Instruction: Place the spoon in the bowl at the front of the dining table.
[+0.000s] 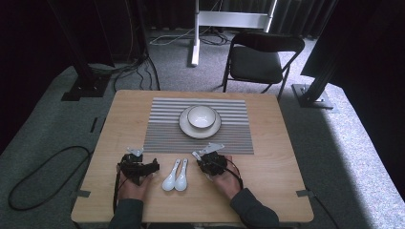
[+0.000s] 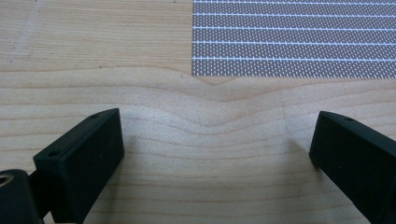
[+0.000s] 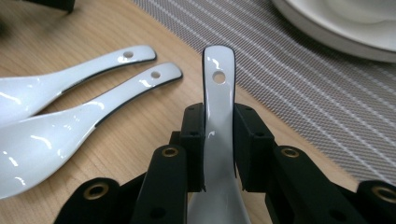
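Left gripper [image 2: 217,154] agape, right gripper [image 3: 219,140] clamped.

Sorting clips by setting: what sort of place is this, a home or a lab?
Probably a lab or recording studio, not a home: a small wooden table stands on grey carpet among black frame posts, floor cables and a black folding chair.

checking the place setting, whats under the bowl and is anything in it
The bowl sits on a white plate, which lies on the striped placemat. Its inside looks empty; the plate's centre is covered.
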`<state>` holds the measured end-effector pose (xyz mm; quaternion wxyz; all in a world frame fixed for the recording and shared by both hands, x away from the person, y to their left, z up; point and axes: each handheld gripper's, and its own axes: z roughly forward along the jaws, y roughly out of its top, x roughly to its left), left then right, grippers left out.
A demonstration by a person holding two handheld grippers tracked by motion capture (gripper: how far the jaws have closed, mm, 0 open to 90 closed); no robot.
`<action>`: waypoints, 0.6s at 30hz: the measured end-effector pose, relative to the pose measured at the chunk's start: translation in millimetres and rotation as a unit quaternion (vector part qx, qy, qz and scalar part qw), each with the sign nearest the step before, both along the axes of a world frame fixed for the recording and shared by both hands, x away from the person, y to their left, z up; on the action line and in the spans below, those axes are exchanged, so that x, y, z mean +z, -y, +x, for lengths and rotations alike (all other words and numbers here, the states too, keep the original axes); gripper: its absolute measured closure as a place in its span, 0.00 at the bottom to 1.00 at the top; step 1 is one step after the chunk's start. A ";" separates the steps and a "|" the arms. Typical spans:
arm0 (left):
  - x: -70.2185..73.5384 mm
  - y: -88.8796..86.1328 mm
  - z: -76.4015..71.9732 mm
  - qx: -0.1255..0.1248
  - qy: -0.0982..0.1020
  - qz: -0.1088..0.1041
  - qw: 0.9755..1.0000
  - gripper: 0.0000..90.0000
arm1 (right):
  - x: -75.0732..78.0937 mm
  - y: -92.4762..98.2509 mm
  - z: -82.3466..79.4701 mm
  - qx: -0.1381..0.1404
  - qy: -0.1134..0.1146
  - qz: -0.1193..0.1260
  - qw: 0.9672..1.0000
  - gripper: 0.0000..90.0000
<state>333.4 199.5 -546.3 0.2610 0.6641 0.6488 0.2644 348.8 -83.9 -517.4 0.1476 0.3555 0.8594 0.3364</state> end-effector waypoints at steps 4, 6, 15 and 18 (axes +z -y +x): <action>0.0 0.0 0.0 0.000 0.000 0.000 1.000 0.04 | 6.0 5.1 -0.6 -0.004 0.012 0.009 1.000 0.83; 0.0 0.0 0.0 0.000 0.000 0.000 1.000 0.04 | 8.4 7.3 -0.6 -0.004 0.017 0.012 1.000 0.83; 0.1 -0.2 -0.1 -0.001 -0.001 0.001 1.000 0.04 | 19.2 15.8 0.4 -0.009 0.036 0.027 0.999 0.83; 0.1 -0.2 -0.1 -0.001 -0.001 0.001 1.000 0.04 | 21.7 17.6 1.5 -0.010 0.042 0.028 0.999 0.83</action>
